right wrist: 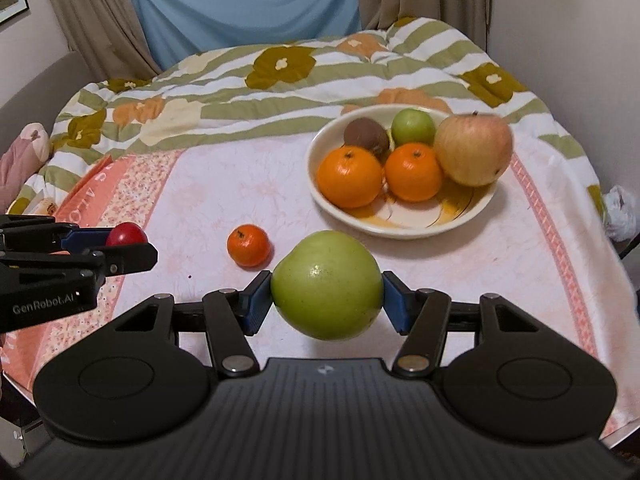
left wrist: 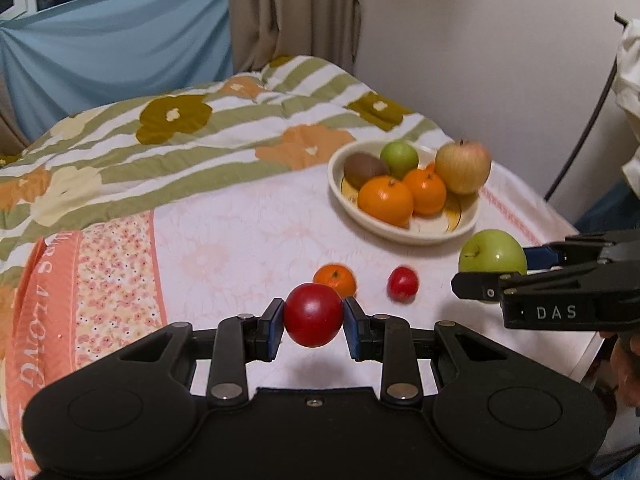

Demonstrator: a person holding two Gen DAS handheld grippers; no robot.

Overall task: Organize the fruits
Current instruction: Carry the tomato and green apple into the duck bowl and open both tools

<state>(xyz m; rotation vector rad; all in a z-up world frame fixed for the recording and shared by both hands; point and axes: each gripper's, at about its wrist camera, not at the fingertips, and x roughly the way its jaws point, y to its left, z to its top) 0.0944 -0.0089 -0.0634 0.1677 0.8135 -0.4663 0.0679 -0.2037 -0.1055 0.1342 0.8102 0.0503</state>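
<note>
My left gripper [left wrist: 313, 320] is shut on a dark red round fruit [left wrist: 313, 314] and holds it above the cloth. My right gripper [right wrist: 327, 298] is shut on a big green apple [right wrist: 326, 284], also lifted; it shows in the left wrist view [left wrist: 492, 254]. A cream bowl [right wrist: 400, 226] at the back right holds two oranges [right wrist: 349, 176], a kiwi [right wrist: 366, 133], a small green apple [right wrist: 413, 126] and a large yellow-red apple [right wrist: 473, 148]. A small mandarin [right wrist: 248, 245] and a small red fruit [left wrist: 403, 283] lie loose on the cloth in front of the bowl.
The surface is a bed with a pink-white towel [right wrist: 224, 188] over a flowered striped quilt [right wrist: 256, 92]. A wall is close on the right, curtains and a blue sheet [right wrist: 240, 4] behind. The bed edge drops off at the right.
</note>
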